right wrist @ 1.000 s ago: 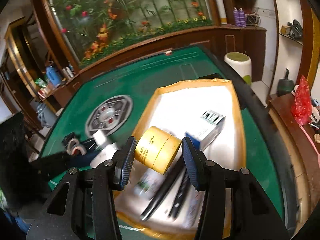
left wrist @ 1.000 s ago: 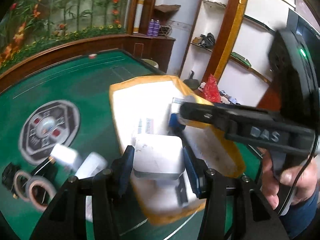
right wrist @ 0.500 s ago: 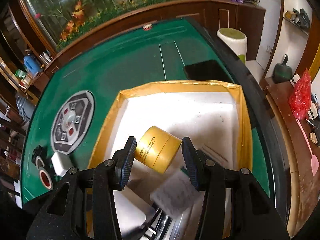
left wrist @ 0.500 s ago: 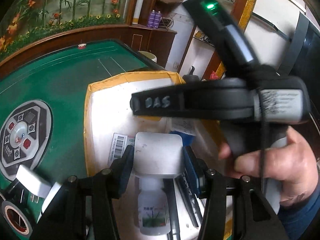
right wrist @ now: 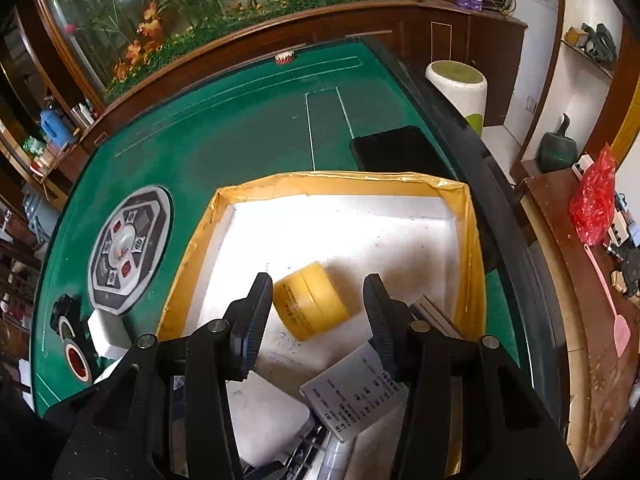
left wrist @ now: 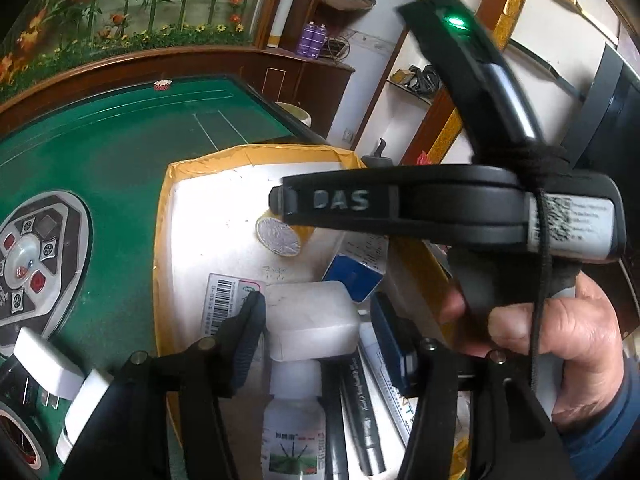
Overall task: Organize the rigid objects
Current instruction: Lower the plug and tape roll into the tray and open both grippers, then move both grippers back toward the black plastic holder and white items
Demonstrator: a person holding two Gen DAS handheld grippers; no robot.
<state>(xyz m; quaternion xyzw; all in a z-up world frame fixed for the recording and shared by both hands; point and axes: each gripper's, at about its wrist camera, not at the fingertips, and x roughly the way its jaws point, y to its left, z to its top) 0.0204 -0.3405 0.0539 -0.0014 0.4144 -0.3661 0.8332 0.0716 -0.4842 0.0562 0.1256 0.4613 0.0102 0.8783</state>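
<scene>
In the tray [right wrist: 472, 240], the yellow tin [right wrist: 312, 300] lies free between the right gripper's [right wrist: 316, 312] spread jaws; the left gripper's [left wrist: 316, 320] jaws, just opening, flank the white box [left wrist: 312, 320].

We see a green felt table [right wrist: 248, 128] with thin white lines and a grey-and-black panel [right wrist: 128, 248] dotted with red buttons. The tray [right wrist: 340, 184] has yellow-taped walls and a white, scuffed floor. In it lie a yellow round tin [right wrist: 314, 300] with dark lettering and a silver patterned end, a blue-and-white box [left wrist: 354, 276], a plain white block [left wrist: 312, 320], and a white bottle [left wrist: 294, 420] whose label is green and red. Near the table's left edge sit white plugs [left wrist: 48, 360] and a roll of tape [right wrist: 78, 358] with a red core. Our grippers are black, their pads blue [left wrist: 394, 340].
</scene>
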